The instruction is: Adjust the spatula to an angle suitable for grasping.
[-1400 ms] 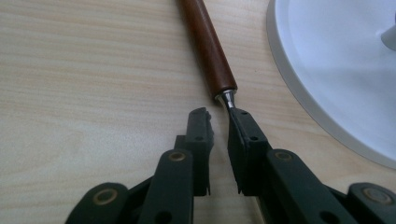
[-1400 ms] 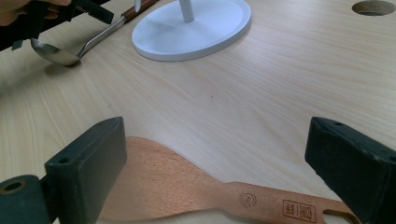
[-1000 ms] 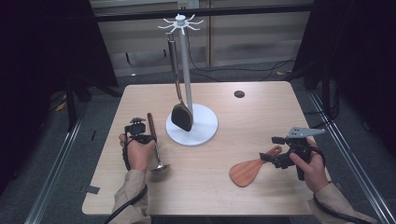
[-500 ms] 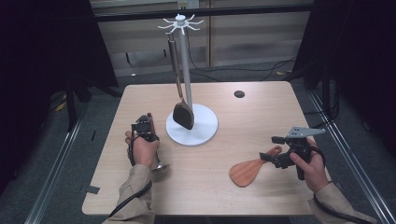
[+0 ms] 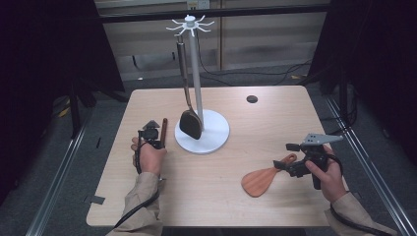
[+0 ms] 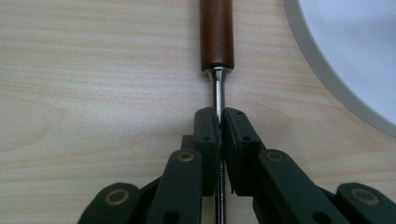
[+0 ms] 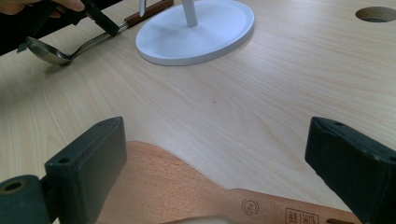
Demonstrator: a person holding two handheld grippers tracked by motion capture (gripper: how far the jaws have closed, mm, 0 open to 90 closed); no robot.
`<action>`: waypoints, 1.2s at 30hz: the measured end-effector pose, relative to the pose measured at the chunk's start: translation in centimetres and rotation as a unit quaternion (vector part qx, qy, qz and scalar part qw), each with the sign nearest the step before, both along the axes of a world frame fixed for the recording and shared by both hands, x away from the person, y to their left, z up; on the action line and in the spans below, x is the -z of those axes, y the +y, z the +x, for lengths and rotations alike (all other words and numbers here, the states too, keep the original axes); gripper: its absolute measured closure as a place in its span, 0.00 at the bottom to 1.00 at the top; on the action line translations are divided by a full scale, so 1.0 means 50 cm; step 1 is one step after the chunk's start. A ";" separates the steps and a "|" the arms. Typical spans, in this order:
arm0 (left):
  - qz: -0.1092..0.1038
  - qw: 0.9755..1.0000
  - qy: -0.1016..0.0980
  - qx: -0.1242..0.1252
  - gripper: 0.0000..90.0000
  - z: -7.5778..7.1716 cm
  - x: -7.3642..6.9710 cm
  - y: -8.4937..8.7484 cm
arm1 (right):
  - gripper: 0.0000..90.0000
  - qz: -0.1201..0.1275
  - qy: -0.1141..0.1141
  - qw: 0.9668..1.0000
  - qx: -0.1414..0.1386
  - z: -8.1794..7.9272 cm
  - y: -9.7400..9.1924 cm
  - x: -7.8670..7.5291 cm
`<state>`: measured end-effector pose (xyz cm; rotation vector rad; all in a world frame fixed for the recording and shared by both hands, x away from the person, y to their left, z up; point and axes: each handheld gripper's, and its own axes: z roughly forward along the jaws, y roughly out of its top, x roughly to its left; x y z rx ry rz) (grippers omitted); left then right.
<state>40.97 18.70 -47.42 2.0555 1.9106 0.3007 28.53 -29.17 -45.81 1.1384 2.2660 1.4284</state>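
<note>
Nearest the person, the right gripper [image 5: 287,168] rests low on the desk [image 5: 211,196] with its jaws spread wide, straddling the handle of the wooden rice paddle [image 5: 263,179], which lies flat with its blade toward the desk's middle. The pads are not touching the wood; I'd judge that hand is simply waiting its turn.

A little farther in on the other side, the left gripper [image 6: 219,128] has just been closing its jaws, and they now pinch the thin steel shaft of the ladle [image 7: 70,49] just below its brown wooden handle. The ladle lies on the desk beside the white round base of the utensil stand [image 5: 201,132], bowl toward the person and handle pointing away. Gripping the narrow shaft near the handle probably gives a firm hold while leaving the handle's end free for a hook.

Beyond, the stand's pole rises to a ring of hooks, with a dark spatula [image 5: 190,123] already hanging from one, its blade just above the base.
</note>
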 end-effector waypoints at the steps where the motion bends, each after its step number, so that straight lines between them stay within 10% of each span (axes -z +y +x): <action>1: 0.002 1.000 0.001 -0.003 0.93 0.000 0.000 -0.002 | 0.06 0.000 0.000 1.000 0.000 0.000 0.000 0.000; 10: -0.006 1.000 -0.004 -0.016 0.94 0.001 -0.002 0.002 | 0.06 0.002 0.000 1.000 0.002 0.001 -0.002 0.000; 20: -0.032 0.996 -0.080 -0.007 0.95 -0.019 -0.038 0.017 | 0.06 0.001 -0.002 1.000 -0.003 0.001 0.004 -0.002; 27: -0.064 0.984 -0.164 -0.008 0.95 -0.045 -0.059 0.021 | 0.06 0.001 -0.002 1.000 -0.004 0.001 0.005 -0.002; 36: -0.084 0.958 -0.273 -0.011 0.95 -0.086 -0.102 0.010 | 0.06 0.000 -0.005 1.000 -0.005 0.001 0.007 -0.001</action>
